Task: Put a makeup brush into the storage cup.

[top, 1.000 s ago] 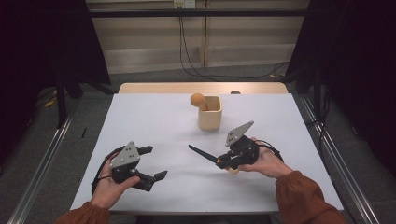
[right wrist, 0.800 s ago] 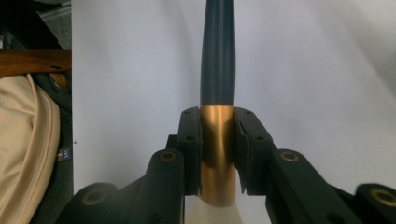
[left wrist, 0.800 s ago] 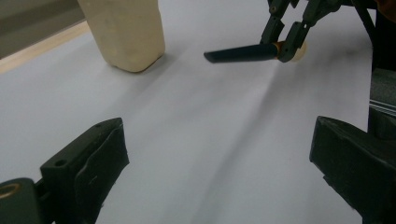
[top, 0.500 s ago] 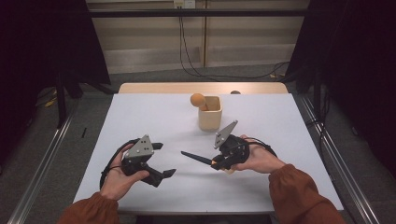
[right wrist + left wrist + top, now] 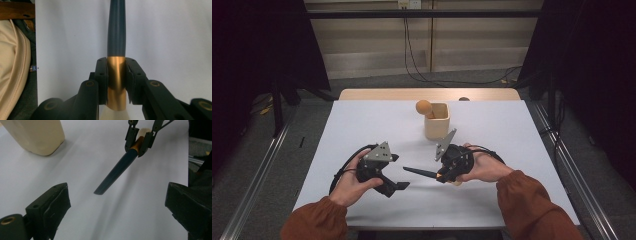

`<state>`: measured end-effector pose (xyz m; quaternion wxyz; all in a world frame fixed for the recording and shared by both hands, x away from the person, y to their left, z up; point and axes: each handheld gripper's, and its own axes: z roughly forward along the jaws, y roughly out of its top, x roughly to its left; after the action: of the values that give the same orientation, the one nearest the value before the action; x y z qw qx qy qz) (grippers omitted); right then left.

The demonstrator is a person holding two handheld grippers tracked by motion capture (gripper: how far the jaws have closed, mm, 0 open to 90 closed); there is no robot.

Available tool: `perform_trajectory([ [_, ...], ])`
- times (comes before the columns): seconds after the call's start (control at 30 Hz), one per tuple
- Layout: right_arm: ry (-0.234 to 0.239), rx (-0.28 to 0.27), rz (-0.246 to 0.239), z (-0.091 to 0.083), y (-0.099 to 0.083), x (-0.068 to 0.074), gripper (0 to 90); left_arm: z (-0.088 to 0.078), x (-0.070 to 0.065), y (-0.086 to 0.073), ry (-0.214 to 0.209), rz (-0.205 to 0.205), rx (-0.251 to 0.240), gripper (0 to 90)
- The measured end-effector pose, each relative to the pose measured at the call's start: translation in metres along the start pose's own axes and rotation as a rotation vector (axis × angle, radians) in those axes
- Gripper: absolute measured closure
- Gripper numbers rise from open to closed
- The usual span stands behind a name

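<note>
I have a makeup brush (image 5: 424,173) clamped in my right gripper (image 5: 443,176), held just above the white table (image 5: 362,120) with its dark blue handle pointing toward my left gripper (image 5: 399,172). The right gripper view shows the jaws closed tight on the gold ferrule (image 5: 116,80), with the handle (image 5: 116,27) running on past them and a pale tuft (image 5: 143,131) behind. I judge it light and stiff along the handle and ferrule, both smooth and probably slippery, while the bristles are soft and would splay if squeezed. The bare handle is the place for a second grip, mid-length rather than at the tapered tip.

My left gripper stands wide open and holds nothing; in its own view the handle tip hangs ahead of the jaws, not yet between them.

Beyond the hands a beige cup (image 5: 436,121) stands upright with a round-headed wooden thing (image 5: 424,107) leaning out of it. It sits well apart from the brush, and nothing lies between the two grippers.
</note>
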<state>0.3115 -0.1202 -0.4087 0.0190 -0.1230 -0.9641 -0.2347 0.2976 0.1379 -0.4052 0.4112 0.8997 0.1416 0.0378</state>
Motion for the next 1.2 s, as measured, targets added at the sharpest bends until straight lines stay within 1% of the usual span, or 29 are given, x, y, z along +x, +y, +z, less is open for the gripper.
perform_trajectory([
  [0.07, 0.007, 0.015, -0.001, 0.001, 0.002, 0.000, 73.9, 0.003, 0.000, 0.002, -0.017, 0.009, 0.025, 5.6],
  [0.1, 0.009, 0.021, -0.006, 0.001, 0.003, 0.000, 73.9, 0.005, -0.001, 0.003, -0.032, 0.014, 0.035, 5.6],
  [0.17, 0.015, 0.034, -0.012, 0.002, 0.005, -0.001, 73.9, 0.008, -0.001, 0.005, -0.033, 0.031, 0.061, 6.0],
  [0.27, 0.023, 0.047, -0.015, 0.004, 0.006, -0.002, 74.0, 0.012, -0.001, 0.006, -0.045, 0.042, 0.094, 6.0],
  [0.3, 0.026, 0.049, -0.009, 0.005, 0.006, -0.001, 73.9, 0.013, -0.001, 0.007, -0.050, 0.042, 0.103, 6.0],
  [0.33, 0.030, 0.053, -0.013, 0.006, 0.006, -0.001, 73.9, 0.015, -0.001, 0.007, -0.052, 0.041, 0.117, 6.1],
  [0.37, 0.034, 0.055, -0.013, 0.006, 0.006, -0.001, 73.9, 0.017, -0.001, 0.008, -0.060, 0.052, 0.132, 7.9],
  [0.4, 0.038, 0.061, -0.010, 0.007, 0.007, -0.001, 74.0, 0.018, -0.001, 0.009, -0.060, 0.062, 0.141, 9.0],
  [0.43, 0.040, 0.063, -0.017, 0.007, 0.007, -0.002, 73.9, 0.019, -0.001, 0.010, -0.060, 0.067, 0.152, 8.5],
  [0.5, 0.047, 0.070, -0.019, 0.008, 0.008, -0.002, 73.9, 0.021, 0.000, 0.013, -0.058, 0.066, 0.169, 8.1],
  [0.6, 0.051, 0.080, -0.020, 0.009, 0.009, -0.002, 74.0, 0.024, 0.002, 0.017, -0.077, 0.055, 0.181, 10.0],
  [0.63, 0.051, 0.075, -0.033, 0.010, 0.010, -0.002, 74.0, 0.025, 0.002, 0.018, -0.079, 0.054, 0.185, 11.7],
  [0.67, 0.054, 0.077, -0.034, 0.010, 0.010, -0.002, 74.0, 0.027, 0.003, 0.020, -0.081, 0.056, 0.197, 14.0],
  [0.7, 0.056, 0.077, -0.031, 0.011, 0.011, -0.002, 73.9, 0.028, 0.003, 0.020, -0.081, 0.055, 0.202, 14.3],
  [0.73, 0.055, 0.080, -0.025, 0.010, 0.011, -0.001, 73.9, 0.029, 0.003, 0.022, -0.096, 0.060, 0.213, 15.5],
  [0.77, 0.060, 0.076, -0.031, 0.011, 0.012, -0.001, 74.0, 0.031, 0.002, 0.022, -0.084, 0.059, 0.221, 17.6],
  [0.8, 0.061, 0.072, -0.031, 0.011, 0.012, -0.001, 73.9, 0.033, 0.001, 0.023, -0.084, 0.067, 0.240, 21.9],
  [0.83, 0.060, 0.065, -0.028, 0.011, 0.012, -0.002, 74.0, 0.035, 0.001, 0.023, -0.094, 0.069, 0.239, 26.2],
  [0.87, 0.061, 0.062, -0.029, 0.012, 0.012, -0.002, 73.9, 0.036, 0.001, 0.024, -0.100, 0.069, 0.240, 26.3],
  [0.93, 0.065, 0.059, -0.032, 0.012, 0.012, -0.002, 73.9, 0.037, 0.002, 0.025, -0.098, 0.072, 0.237, 26.2],
  [1.0, 0.063, 0.062, -0.035, 0.013, 0.013, -0.001, 73.9, 0.037, 0.003, 0.027, -0.122, 0.067, 0.248, 28.5],
  [1.03, 0.063, 0.064, -0.034, 0.013, 0.013, -0.001, 74.0, 0.038, 0.002, 0.028, -0.126, 0.062, 0.253, 29.9],
  [1.07, 0.067, 0.063, -0.036, 0.013, 0.013, 0.000, 74.0, 0.040, 0.002, 0.028, -0.117, 0.066, 0.249, 30.3],
  [1.13, 0.068, 0.059, -0.037, 0.013, 0.014, 0.000, 73.9, 0.042, 0.000, 0.028, -0.121, 0.079, 0.258, 29.1],
  [1.17, 0.068, 0.055, -0.039, 0.013, 0.014, 0.000, 74.0, 0.043, 0.000, 0.027, -0.121, 0.077, 0.256, 29.6],
  [1.2, 0.071, 0.053, -0.039, 0.013, 0.014, -0.001, 73.9, 0.045, 0.001, 0.027, -0.132, 0.065, 0.262, 32.0],
])
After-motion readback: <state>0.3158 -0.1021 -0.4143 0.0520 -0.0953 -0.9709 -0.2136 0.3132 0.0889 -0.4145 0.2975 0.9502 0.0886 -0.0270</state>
